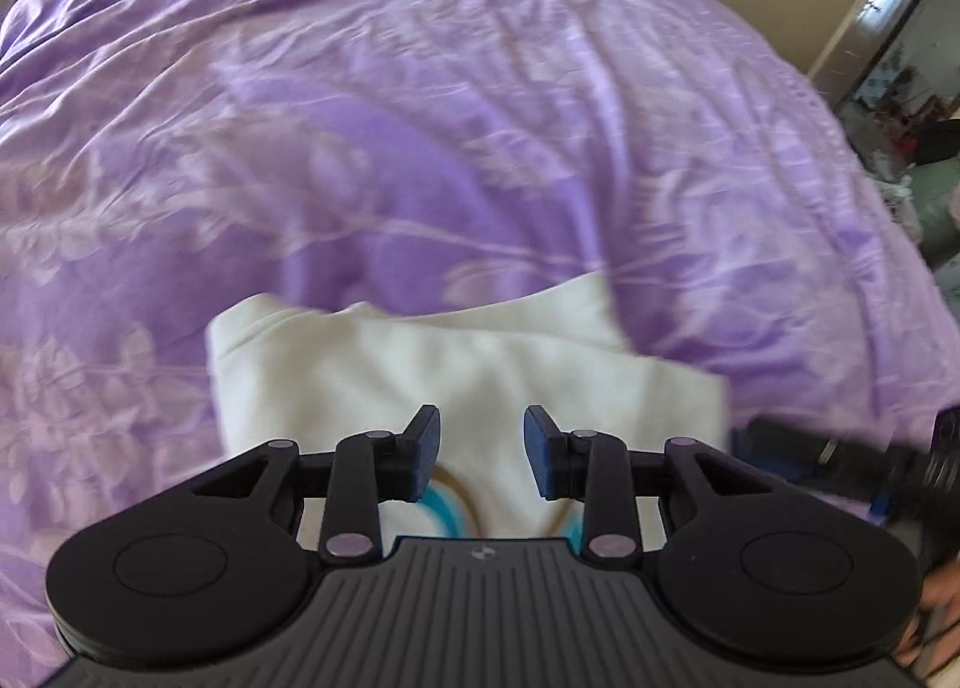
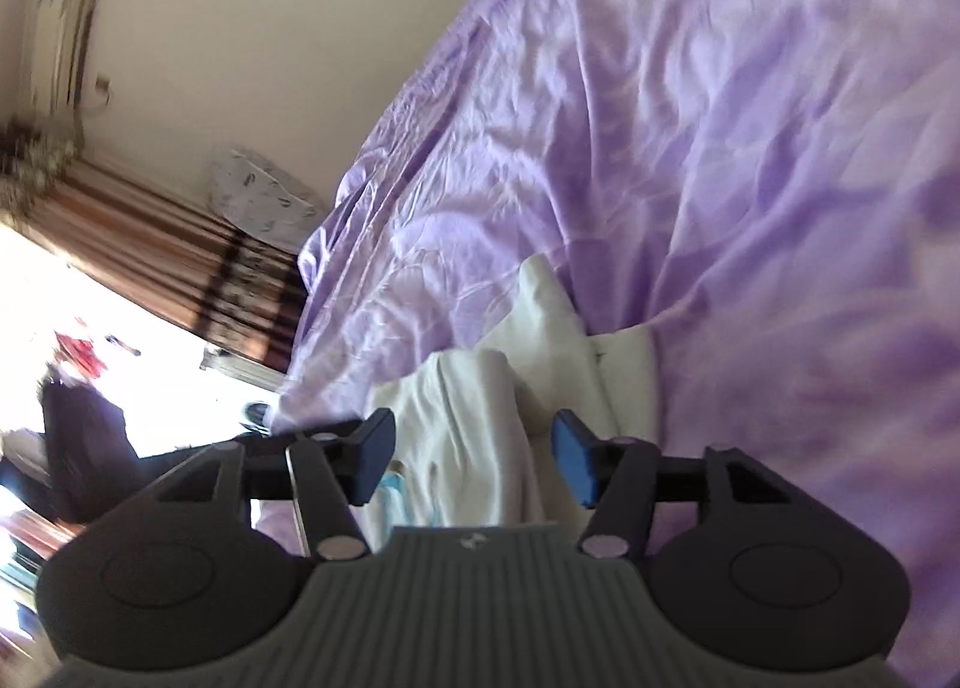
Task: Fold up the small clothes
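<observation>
Cream fabric, a small garment (image 1: 456, 364) with a blue and tan print near its close edge, lies partly folded on the purple bedspread (image 1: 480, 118), bunched toward its far side. The left tool (image 1: 481, 451) hangs over it with fingers apart, gripping nothing; the right tool (image 2: 474, 457) hovers likewise, fingers spread, above a raised fold. Both views are blurred. To fold well, I judge each tool should pinch one corner of the same edge, lift together, carry it across evenly, then press the crease flat.
</observation>
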Demonstrator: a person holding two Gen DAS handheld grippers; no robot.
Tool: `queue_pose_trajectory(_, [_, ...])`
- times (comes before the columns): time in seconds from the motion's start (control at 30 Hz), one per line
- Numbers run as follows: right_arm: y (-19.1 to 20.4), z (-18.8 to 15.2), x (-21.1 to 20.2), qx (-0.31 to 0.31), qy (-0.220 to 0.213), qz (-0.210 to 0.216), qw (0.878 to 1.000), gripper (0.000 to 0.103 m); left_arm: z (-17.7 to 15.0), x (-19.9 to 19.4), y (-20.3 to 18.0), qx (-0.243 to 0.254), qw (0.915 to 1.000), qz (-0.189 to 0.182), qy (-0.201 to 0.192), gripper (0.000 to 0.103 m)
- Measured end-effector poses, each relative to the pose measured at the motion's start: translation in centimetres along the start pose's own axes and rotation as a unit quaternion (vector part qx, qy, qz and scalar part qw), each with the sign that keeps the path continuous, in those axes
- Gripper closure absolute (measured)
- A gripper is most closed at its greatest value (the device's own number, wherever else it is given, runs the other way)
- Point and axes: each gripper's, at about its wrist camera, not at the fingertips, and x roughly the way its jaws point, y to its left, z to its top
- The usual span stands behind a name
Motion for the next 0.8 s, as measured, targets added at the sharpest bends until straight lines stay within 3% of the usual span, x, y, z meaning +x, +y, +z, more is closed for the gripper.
queue_pose_trajectory(0.1, [-1.7,1.6,2.2,0.060,0.024,0.006,0.998,0.045,-0.4,0.9,1.8,-0.002,1.0000,0.006,0.005,0.065])
queue_pose_trajectory(0.23, [-3.8,3.1,5.9,0.145,0.086,0.063,0.984,0.045,-1.0,1.4,3.6,-0.010,0.9998,-0.006,0.014,0.065])
queue_pose_trajectory(0.33, [-4.4,4.0,8.0,0.168,0.092,0.050,0.980,0.046,-1.1,1.8,4.3,-0.016,0.9996,-0.018,0.014,0.065])
queue_pose_trajectory(0.43, [-4.6,5.0,9.4,0.183,0.083,0.059,0.978,0.060,-1.4,2.1,4.6,-0.019,0.9994,-0.024,0.014,0.065])
queue_pose_trajectory(0.5, [-3.8,5.5,9.8,0.172,0.083,0.081,0.978,0.100,-1.5,2.2,4.8,-0.021,0.9993,-0.027,0.012,0.065])
queue_pose_trajectory(0.7, [1.3,6.0,8.1,0.048,0.076,0.117,0.989,0.103,-1.7,2.1,5.1,-0.027,0.9991,-0.032,0.008,0.065])
queue_pose_trajectory(0.8, [3.3,5.5,6.4,-0.012,0.058,0.049,0.997,0.102,-1.8,1.8,4.9,-0.021,0.9993,-0.031,0.006,0.065])
